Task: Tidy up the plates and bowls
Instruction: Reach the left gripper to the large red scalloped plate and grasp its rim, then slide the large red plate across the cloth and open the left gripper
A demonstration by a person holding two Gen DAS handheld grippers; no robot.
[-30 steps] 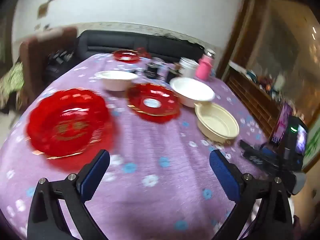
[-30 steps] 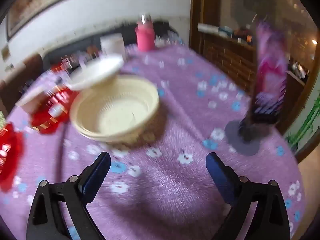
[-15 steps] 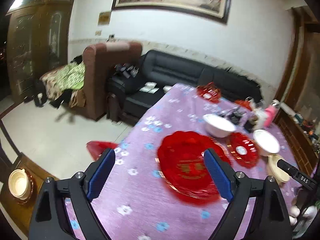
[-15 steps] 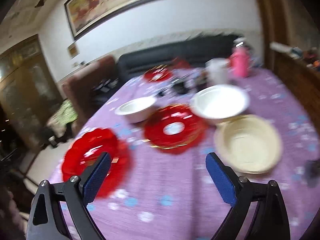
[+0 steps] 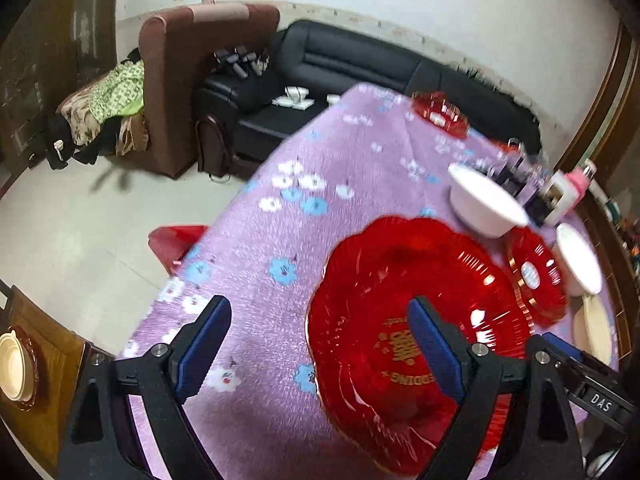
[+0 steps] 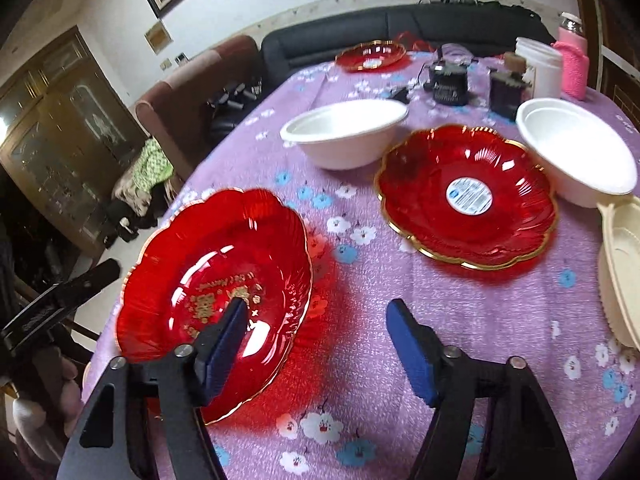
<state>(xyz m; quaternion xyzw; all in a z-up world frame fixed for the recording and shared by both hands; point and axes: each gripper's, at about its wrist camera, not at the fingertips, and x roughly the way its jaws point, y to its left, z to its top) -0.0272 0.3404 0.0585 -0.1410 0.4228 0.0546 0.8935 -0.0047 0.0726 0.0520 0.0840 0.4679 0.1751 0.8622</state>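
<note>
Nearest, both tools parted and empty, jaws just narrowed: left gripper [image 5: 316,344] straddling the near-left rim of the large red plate [image 5: 404,320], right gripper [image 6: 316,340] straddling that plate's right rim [image 6: 216,280], pads not pressing. Flat on the purple flowered tablecloth [image 6: 360,300], near its left edge, that gold-lettered plate. Farther back, a second red plate [image 6: 468,196] with a round label. Beside it at right, a white bowl [image 6: 576,152] and a cream bowl [image 6: 620,264]. Behind, another white bowl [image 6: 344,132]. Farthest, a third red plate [image 6: 370,55] before the black sofa [image 6: 320,36].
</note>
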